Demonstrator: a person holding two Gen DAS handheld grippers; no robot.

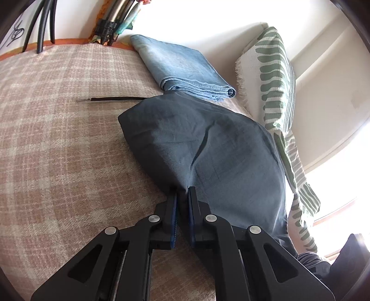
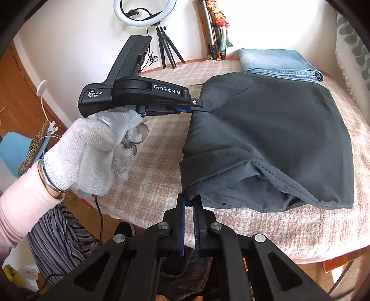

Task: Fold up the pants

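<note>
Dark slate-blue pants (image 2: 272, 139) lie partly folded on the plaid-covered table (image 2: 161, 148). My left gripper (image 1: 182, 188) is shut on the pants' (image 1: 203, 148) near edge, cloth pinched between its blue pads. In the right wrist view the left gripper (image 2: 203, 107) reaches in from the left, held by a white-gloved hand (image 2: 97, 148), and bites the far left edge of the cloth. My right gripper (image 2: 190, 199) is shut on the near left corner of the pants, by the waistband opening.
Folded light-blue jeans (image 2: 279, 63) rest at the table's far side, just behind the dark pants. A black cord (image 1: 111, 99) lies on the plaid cloth. A green-and-white patterned cloth (image 1: 277, 92) hangs at the right. A ring light on a tripod (image 2: 148, 14) stands behind the table.
</note>
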